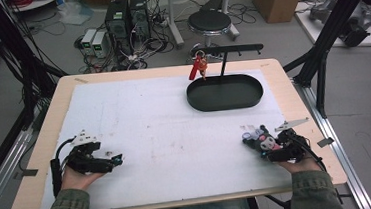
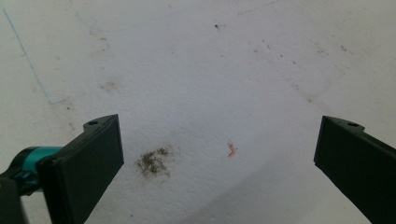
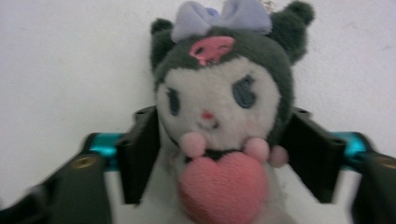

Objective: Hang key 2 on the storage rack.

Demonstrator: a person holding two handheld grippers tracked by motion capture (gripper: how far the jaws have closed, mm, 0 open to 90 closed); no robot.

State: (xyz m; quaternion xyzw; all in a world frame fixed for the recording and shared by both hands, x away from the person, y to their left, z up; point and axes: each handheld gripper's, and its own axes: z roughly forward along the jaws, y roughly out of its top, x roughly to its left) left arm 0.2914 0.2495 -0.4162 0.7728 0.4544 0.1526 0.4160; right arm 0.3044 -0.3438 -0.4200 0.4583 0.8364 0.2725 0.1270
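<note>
A small plush toy [image 3: 219, 102] with a black hood, white face, lilac bow and pink heart lies on the white mat [image 1: 165, 131] at the front right. My right gripper [image 3: 219, 156] has a black jaw against each side of it and is shut on it; in the high view the plush toy [image 1: 260, 139] sits at the tip of the right gripper [image 1: 264, 146]. Over bare mat at the front left, my left gripper [image 1: 116, 160] is open, with nothing between the jaws of the left gripper [image 2: 219, 154].
A black oval tray [image 1: 226, 103] stands at the back right of the mat. Behind it rises a black stand [image 1: 225, 56] with a red charm [image 1: 199, 66] hanging from its bar. A stool [image 1: 209, 21] and computer cases stand on the floor beyond the table.
</note>
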